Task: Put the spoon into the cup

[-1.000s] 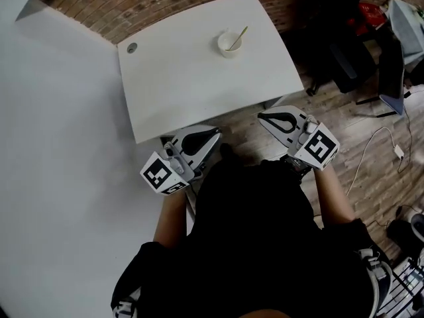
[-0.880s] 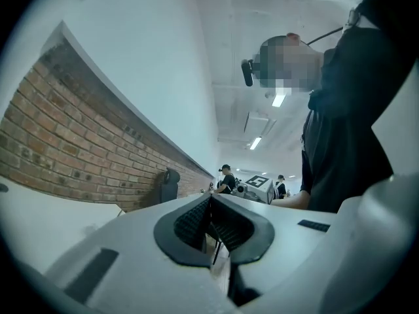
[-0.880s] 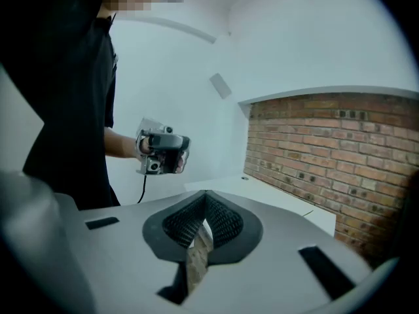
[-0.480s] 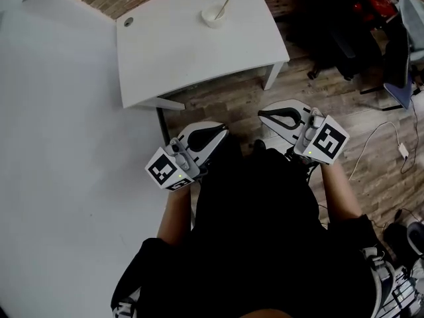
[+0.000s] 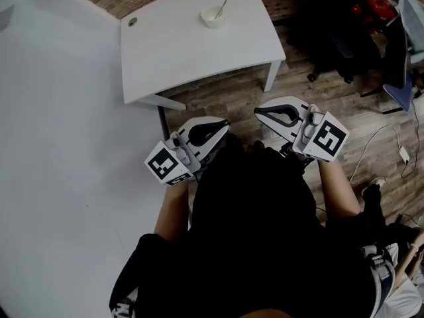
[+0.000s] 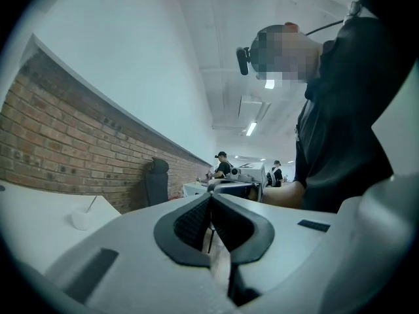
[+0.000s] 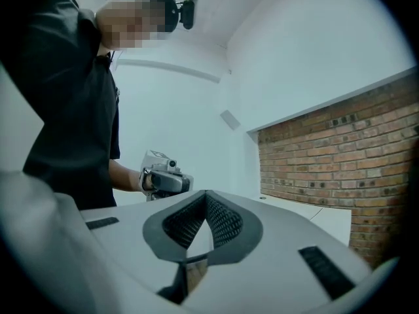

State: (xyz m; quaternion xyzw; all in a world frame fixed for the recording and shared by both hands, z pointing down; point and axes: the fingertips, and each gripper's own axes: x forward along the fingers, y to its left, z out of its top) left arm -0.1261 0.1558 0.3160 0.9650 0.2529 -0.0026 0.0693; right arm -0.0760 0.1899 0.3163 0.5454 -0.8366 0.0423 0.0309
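Brick wall (image 6: pixel 59 142) and wood-plank floor (image 5: pixel 218 101) border a white tabletop (image 5: pixel 192 52). On it stands a small white cup (image 5: pixel 213 17). The spoon (image 5: pixel 222 6) is in the cup, its handle leaning out over the rim, up and to the right in the head view. The cup sits near the tabletop's far edge, well ahead of both pairs of fingers. In the left gripper view it shows small and far off, to the left of that gripper's fingers. A round grommet (image 5: pixel 132 22) lies at a corner of the tabletop, farther left still.

Both grippers are held over the floor on the near side of the tabletop, close in front of the person's dark shirt (image 5: pixel 252 230). Neither touches the tabletop. The left gripper (image 5: pixel 222 124) has its fingers (image 6: pixel 196 218) pressed together, with nothing between them. The right gripper (image 5: pixel 260 111) is the same, its fingers (image 7: pixel 222 221) tip to tip and empty. The two grippers angle towards each other, so each one's camera catches the other across the gap. Off beyond the right fingers stand a dark office chair (image 5: pixel 331 52) and a pale cable (image 5: pixel 374 144) trailing over the floor.
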